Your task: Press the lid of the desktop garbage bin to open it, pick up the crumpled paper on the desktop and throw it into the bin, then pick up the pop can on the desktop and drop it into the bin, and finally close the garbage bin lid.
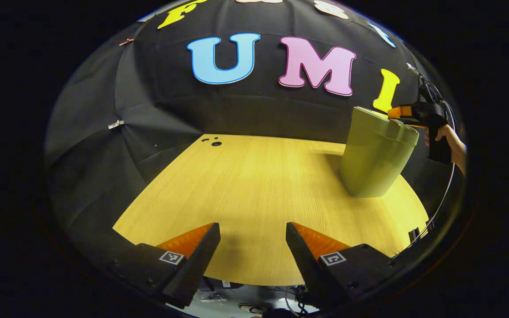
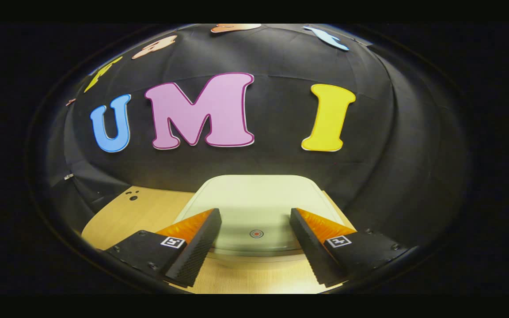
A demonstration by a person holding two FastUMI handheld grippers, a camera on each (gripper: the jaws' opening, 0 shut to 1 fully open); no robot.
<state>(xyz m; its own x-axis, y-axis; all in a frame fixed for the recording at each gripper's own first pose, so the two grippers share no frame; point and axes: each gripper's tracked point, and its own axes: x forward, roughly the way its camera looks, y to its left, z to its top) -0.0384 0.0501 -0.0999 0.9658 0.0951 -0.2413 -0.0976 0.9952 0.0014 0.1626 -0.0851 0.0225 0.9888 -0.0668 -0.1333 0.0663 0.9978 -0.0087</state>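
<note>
Above bin lid [image 2: 254, 207], right gripper [image 2: 254, 216] agape

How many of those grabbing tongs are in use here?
2. The left tongs hang open above the wooden table. The right tongs hang open over the green bin's lid, a hand holding them.

Left gripper view looks across the desk [image 1: 254, 185] from afar; right gripper view hovers close above the bin [image 2: 254, 207], which both share.
</note>
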